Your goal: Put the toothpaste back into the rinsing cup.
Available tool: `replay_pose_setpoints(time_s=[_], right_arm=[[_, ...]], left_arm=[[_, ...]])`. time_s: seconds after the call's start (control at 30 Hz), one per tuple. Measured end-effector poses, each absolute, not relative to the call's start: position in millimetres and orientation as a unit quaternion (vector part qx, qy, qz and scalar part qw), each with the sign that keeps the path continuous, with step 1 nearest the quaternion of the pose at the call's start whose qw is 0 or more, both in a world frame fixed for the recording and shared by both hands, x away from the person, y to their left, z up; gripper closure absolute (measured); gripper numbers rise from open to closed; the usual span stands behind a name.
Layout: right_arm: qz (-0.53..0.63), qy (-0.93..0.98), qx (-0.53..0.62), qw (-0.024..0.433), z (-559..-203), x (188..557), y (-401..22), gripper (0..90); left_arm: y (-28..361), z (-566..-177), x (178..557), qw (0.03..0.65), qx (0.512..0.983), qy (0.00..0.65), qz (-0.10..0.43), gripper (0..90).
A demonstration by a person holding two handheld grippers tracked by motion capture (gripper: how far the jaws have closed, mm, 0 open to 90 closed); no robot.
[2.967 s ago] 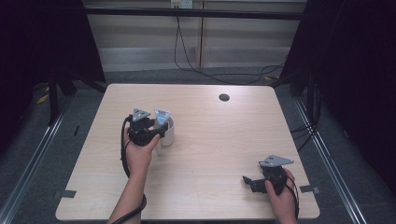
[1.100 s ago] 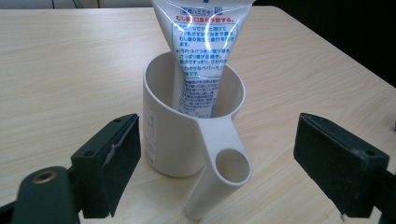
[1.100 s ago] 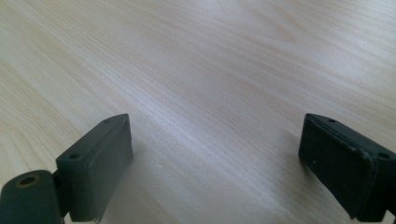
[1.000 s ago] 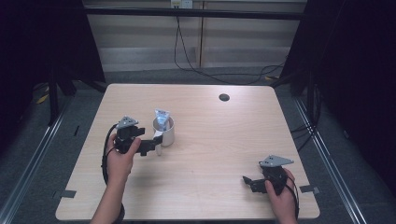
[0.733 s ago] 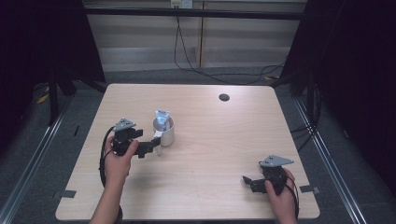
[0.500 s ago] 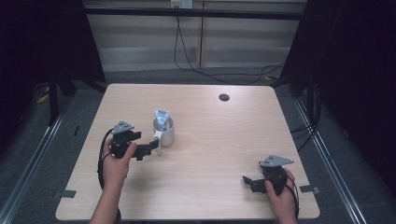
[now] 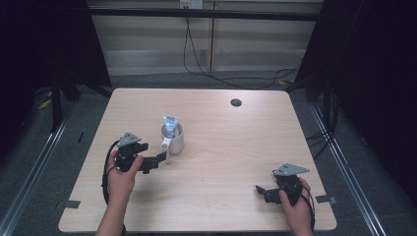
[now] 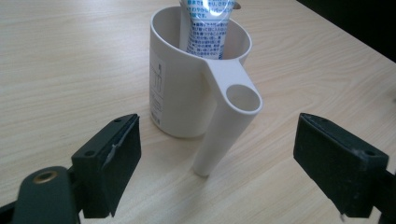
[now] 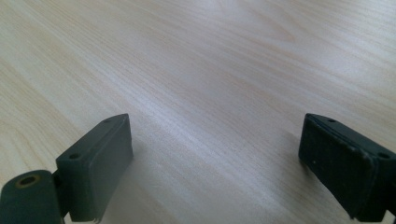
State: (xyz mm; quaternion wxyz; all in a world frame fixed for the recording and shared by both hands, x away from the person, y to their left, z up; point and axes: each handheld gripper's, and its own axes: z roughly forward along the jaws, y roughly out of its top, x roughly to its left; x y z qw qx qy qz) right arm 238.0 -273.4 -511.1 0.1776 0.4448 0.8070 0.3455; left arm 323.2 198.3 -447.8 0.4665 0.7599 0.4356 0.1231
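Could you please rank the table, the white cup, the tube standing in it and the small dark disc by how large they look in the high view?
1. table
2. white cup
3. tube, of which just the upper part sticks out of the cup
4. dark disc, though being farther from the camera shrinks it a little

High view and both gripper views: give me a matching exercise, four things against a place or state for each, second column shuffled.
Things:
1. white cup
2. toothpaste tube
3. left gripper
4. right gripper

States:
A. open, over bare wood near the table's front right
B. stands upright in the cup
C. open, jaws facing the cup's handle, touching nothing
D. upright left of the table's middle

Pairs: 1-D, 2-B, 3-C, 4-A
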Motion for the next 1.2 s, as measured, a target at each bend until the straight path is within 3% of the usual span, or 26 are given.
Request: replay_pose_setpoints(time_s=[1.2], right_arm=[[0.345, 0.807, 0.445, 0.178, -511, 238, -273, 9.2]], left_arm=[[224, -490, 306, 0.413, 0.784, 0.448, 0.122, 15.6]])
